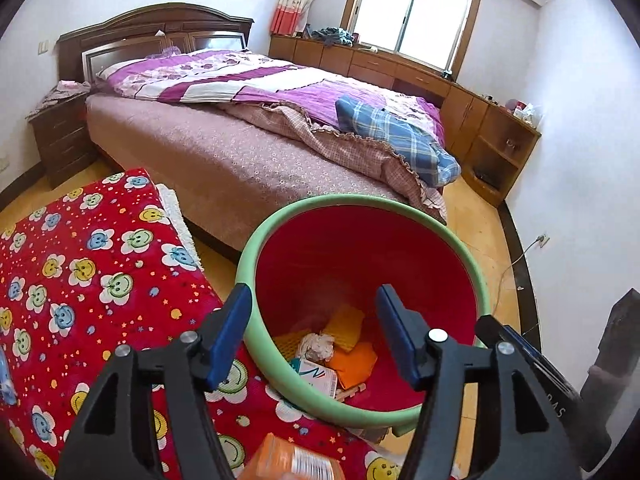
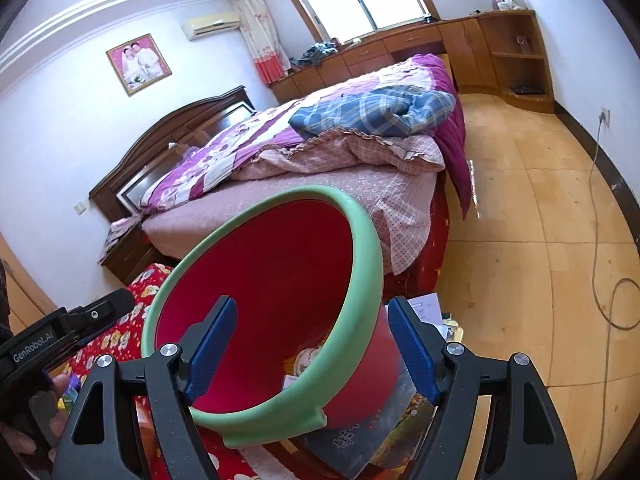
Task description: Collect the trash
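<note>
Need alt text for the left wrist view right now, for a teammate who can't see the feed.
The open left gripper hovers empty above a red bin with a green rim, which holds crumpled paper, orange pieces and a small carton. The bin sits on a red smiley-flower cloth, and a bed stands behind it.

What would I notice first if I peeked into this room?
First, the big red bin with its green rim, right in front of both grippers, with crumpled paper and orange scraps at the bottom. Beside it lies a bright red blanket covered in smiley flowers. Behind them stands a wide bed with purple covers, under a sunny window.
</note>
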`<state>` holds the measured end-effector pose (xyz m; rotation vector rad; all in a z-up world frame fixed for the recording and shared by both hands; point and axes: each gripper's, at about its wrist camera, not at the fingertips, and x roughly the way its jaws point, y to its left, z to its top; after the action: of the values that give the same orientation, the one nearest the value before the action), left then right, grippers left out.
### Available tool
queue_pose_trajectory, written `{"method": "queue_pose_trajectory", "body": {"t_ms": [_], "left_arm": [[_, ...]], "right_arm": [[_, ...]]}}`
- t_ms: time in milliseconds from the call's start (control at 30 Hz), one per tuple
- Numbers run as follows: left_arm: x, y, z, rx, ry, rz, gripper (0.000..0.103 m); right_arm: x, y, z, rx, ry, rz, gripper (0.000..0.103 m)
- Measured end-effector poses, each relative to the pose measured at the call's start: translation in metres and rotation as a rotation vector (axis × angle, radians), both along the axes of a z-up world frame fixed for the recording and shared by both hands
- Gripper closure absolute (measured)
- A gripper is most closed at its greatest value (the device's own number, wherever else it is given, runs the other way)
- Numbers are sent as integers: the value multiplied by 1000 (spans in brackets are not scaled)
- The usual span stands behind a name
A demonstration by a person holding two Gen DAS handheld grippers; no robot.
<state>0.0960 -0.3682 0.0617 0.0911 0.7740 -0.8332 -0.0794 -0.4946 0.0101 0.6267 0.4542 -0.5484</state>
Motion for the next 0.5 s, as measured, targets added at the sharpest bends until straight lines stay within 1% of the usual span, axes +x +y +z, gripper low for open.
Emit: {"method": "queue_pose_trajectory", "body": {"t_ms": [100,333,500], "left_arm": [[-2,9,2,-13,12,4,38],[-7,38,4,-36,69,21,38],[-15,55,1,-40,107,15,38]], "right_arm": [[0,4,2,-7,0,8,24],[-4,12,8,-13,6,30,24],[-10,15,13,-23,8,38,24]]}}
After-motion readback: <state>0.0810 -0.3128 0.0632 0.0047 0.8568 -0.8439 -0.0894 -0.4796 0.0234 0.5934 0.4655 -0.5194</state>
